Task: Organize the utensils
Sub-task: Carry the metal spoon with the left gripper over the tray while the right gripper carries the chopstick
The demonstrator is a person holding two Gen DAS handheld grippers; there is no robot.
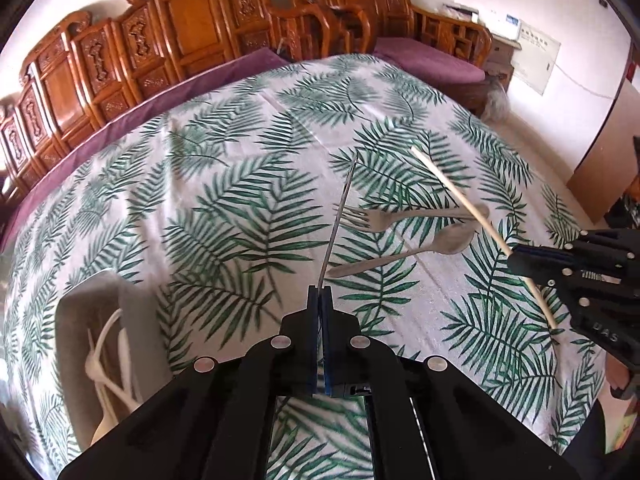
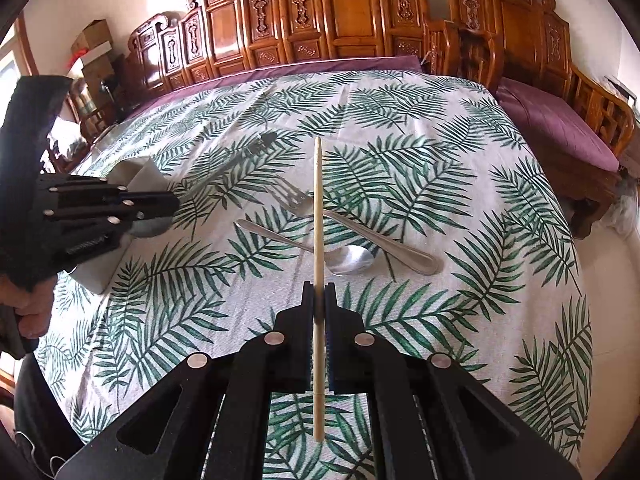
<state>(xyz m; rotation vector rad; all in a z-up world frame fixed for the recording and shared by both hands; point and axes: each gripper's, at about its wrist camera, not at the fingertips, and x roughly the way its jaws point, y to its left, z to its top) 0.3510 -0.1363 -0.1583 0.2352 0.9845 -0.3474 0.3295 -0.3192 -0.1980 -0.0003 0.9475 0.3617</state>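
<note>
fork (image 2: 304,204) crossing spoon (image 2: 348,259) on cloth | wooden chopstick (image 2: 318,208) raised | metal chopstick (image 1: 338,216) raised

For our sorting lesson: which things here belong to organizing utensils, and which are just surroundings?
Part of the job:
- metal chopstick in left tool
- wooden chopstick in right tool
- fork
- spoon
- gray holder

Just surroundings:
- leaf-print tablecloth
- carved wooden benches
- purple cushion

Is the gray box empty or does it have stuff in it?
Not empty. The gray box at the left wrist view's lower left holds white utensils; how many, cannot tell.
</note>
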